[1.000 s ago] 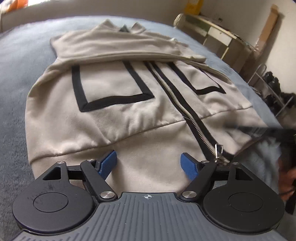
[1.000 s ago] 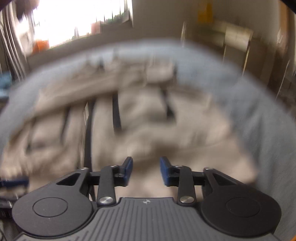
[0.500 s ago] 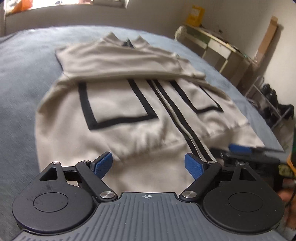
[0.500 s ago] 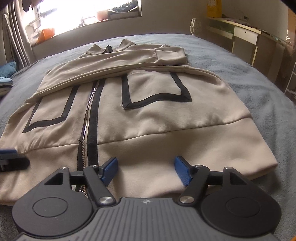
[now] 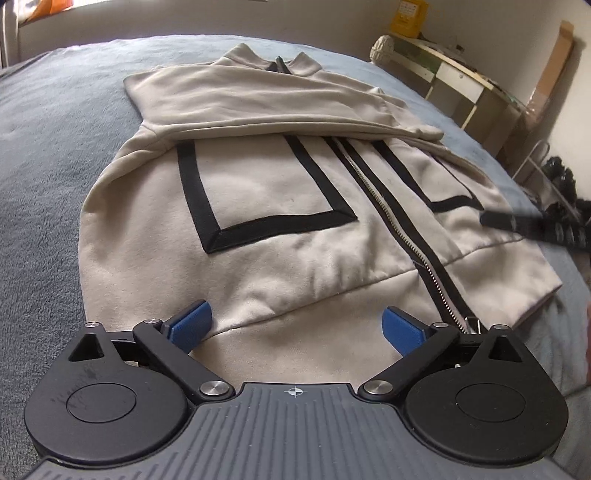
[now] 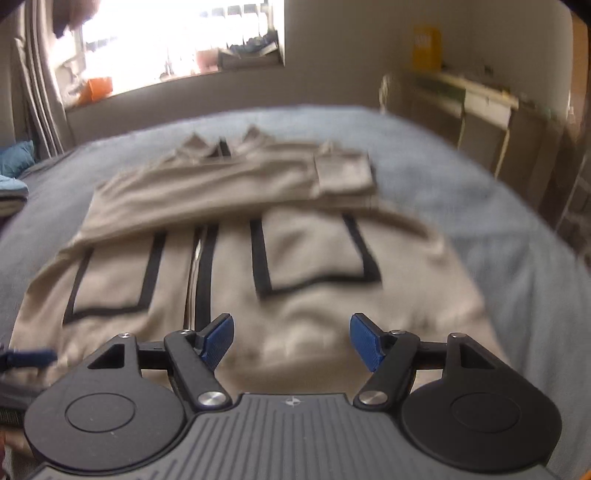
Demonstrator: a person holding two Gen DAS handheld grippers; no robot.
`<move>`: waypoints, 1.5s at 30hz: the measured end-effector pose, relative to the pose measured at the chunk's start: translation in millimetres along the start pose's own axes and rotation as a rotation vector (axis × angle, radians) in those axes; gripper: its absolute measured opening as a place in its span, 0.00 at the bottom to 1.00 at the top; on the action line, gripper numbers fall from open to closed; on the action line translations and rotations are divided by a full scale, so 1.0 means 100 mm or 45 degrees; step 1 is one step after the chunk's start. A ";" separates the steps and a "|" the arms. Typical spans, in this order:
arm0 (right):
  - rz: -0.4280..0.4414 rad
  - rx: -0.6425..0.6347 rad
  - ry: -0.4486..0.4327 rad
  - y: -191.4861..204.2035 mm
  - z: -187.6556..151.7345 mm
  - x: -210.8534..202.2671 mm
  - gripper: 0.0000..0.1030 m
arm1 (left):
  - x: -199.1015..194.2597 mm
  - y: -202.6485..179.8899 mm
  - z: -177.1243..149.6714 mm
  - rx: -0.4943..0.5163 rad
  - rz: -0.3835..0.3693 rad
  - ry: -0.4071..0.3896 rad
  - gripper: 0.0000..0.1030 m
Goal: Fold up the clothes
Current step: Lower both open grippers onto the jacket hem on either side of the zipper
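Beige zip jacket lying flat, front side up, on a grey-blue bed, roughly midway between the bed's side edges. Long axis runs from the hem, at the near edge of the bed, to the collar, which points toward the far edge below the window. Black-edged zipper follows this axis; a black-outlined pocket lies on each side of it. Both sleeves are folded crosswise over the chest.

Left gripper: jaws opening, now spread wider than a second ago, blue pads clear of the cloth, nothing between them but the hem below. Right gripper: released, jaws well apart and wider than a second ago, hovering above the hem right of the zipper; its view is blurred, and the jacket appears farther off than half a second ago. In the left view the right gripper appears as a dark bar over the jacket's right hem corner.

Surroundings: a shelf unit beside the bed's right edge with a yellow box on it, curtains at far left, blue fabric at the left edge. Nothing rests on the jacket.
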State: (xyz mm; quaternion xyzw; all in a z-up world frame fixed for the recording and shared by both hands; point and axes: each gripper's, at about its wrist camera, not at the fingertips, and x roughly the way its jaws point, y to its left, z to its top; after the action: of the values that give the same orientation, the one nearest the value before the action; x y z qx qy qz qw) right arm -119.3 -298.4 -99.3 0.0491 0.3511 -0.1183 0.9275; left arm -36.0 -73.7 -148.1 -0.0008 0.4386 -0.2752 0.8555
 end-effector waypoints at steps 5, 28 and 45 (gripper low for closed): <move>-0.039 -0.012 0.146 0.00 -0.11 0.50 0.79 | -0.01 0.03 0.00 -0.029 -0.018 0.002 0.98; -0.044 -0.038 0.182 0.04 -0.18 0.63 0.86 | 0.00 0.01 0.00 -0.018 -0.018 0.013 0.99; -0.050 -0.043 0.170 0.05 -0.20 0.61 0.87 | 0.01 0.03 0.01 -0.013 -0.015 0.015 0.99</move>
State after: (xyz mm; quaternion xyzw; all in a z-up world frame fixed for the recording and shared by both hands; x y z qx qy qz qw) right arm -85.9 -301.1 -154.6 0.0344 0.4150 -0.1269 0.9003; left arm -33.4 -72.3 -148.4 -0.0060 0.4451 -0.2781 0.8512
